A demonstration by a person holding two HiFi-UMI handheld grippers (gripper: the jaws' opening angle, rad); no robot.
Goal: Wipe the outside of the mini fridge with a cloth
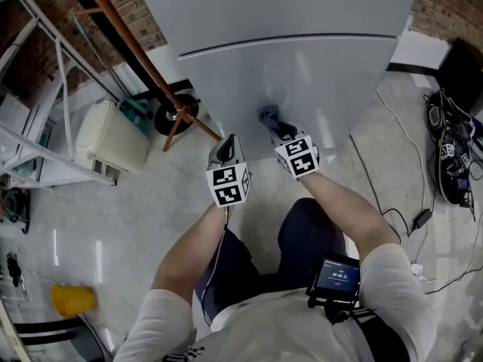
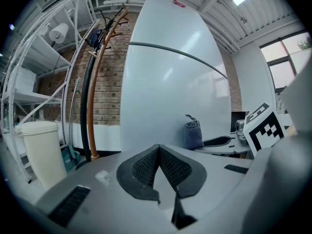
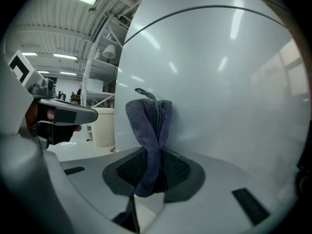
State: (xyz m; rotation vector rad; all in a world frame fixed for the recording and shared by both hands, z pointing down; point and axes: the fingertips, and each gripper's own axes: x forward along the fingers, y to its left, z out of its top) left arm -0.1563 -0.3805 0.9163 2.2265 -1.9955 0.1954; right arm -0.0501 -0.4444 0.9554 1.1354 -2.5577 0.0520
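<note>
The white mini fridge point(image 1: 302, 59) stands in front of me, its door seam running across the upper part. My right gripper point(image 1: 279, 132) is shut on a folded grey-blue cloth point(image 3: 150, 130), and the cloth's top presses against the fridge front point(image 3: 219, 82). In the head view the cloth point(image 1: 269, 118) shows as a small dark wad on the lower door. My left gripper point(image 1: 225, 151) hangs a little left of it, jaws shut with nothing between them, just short of the fridge point(image 2: 170, 82). From the left gripper view the cloth point(image 2: 193, 134) shows to the right.
A brown coat stand point(image 1: 143, 59) leans left of the fridge, its base point(image 1: 175, 115) on the floor. A cream bin point(image 1: 113, 138) and white shelving point(image 1: 38, 89) stand at far left. Cables and gear point(image 1: 453, 157) lie at right; a yellow cup point(image 1: 72, 300) at lower left.
</note>
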